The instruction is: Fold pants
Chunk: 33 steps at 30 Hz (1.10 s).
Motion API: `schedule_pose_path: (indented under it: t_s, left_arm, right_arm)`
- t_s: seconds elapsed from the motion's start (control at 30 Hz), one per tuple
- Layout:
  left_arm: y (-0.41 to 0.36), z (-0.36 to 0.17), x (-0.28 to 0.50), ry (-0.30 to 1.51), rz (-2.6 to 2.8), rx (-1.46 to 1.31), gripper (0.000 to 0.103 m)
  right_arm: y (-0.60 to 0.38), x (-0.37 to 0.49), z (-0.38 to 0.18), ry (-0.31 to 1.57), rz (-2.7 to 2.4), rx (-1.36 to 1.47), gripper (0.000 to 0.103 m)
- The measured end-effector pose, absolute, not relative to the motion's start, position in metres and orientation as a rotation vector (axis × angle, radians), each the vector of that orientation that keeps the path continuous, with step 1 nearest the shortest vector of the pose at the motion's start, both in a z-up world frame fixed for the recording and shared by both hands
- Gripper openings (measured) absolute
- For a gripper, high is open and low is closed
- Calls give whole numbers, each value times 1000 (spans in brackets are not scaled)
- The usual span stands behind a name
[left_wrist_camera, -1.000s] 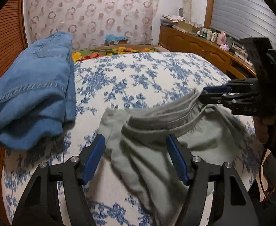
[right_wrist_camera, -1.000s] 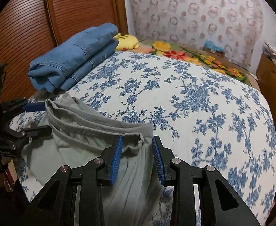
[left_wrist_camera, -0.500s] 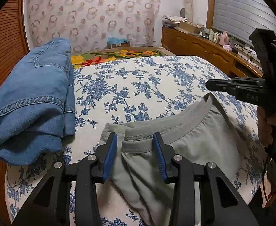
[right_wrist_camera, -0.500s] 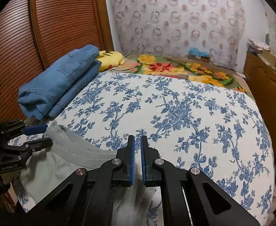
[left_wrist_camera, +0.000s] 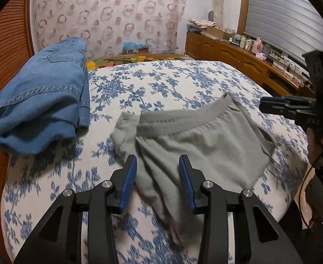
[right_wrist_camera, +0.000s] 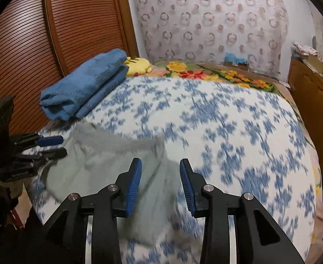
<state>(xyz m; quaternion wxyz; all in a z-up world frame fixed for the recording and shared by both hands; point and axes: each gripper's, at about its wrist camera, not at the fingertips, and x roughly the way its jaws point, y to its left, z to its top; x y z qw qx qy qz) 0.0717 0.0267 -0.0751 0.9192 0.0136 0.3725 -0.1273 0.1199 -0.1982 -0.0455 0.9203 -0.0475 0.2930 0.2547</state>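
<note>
Grey pants lie on the bed near its front edge, waistband toward the far side, legs hanging over the near edge. My left gripper is open and empty, just above the fabric below the waistband's left end. My right gripper is open and empty over the waistband's right corner; the pants are blurred in the right wrist view. Each gripper shows in the other's view, the right and the left.
Folded blue jeans lie at the bed's left side by a slatted wooden door. A yellow plush sits behind them. The blue floral bedspread stretches beyond. A wooden dresser with clutter stands right.
Both grippers have let go of the waistband and opened. They have drawn back toward the near edge, and the pants have settled flatter on the bed.
</note>
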Motion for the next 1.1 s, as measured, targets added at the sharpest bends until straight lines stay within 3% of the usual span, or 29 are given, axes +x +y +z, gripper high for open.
schedule_pose_path:
  t_s: [0.6, 0.8, 0.87, 1.1]
  left_arm:
    - [12, -90, 30, 789, -278, 60, 40]
    - [14, -92, 31, 780, -272, 54, 40]
    - [16, -93, 32, 784, -273, 39, 40]
    - [18, -94, 31, 780, -268, 21, 40]
  right_arm:
    - [-212, 64, -74, 649, 549, -113, 37]
    - [-213, 70, -77, 656, 533, -97, 22]
    - [-213, 70, -79, 634, 532, -115, 4]
    - [-235, 65, -75, 595, 465, -85, 0]
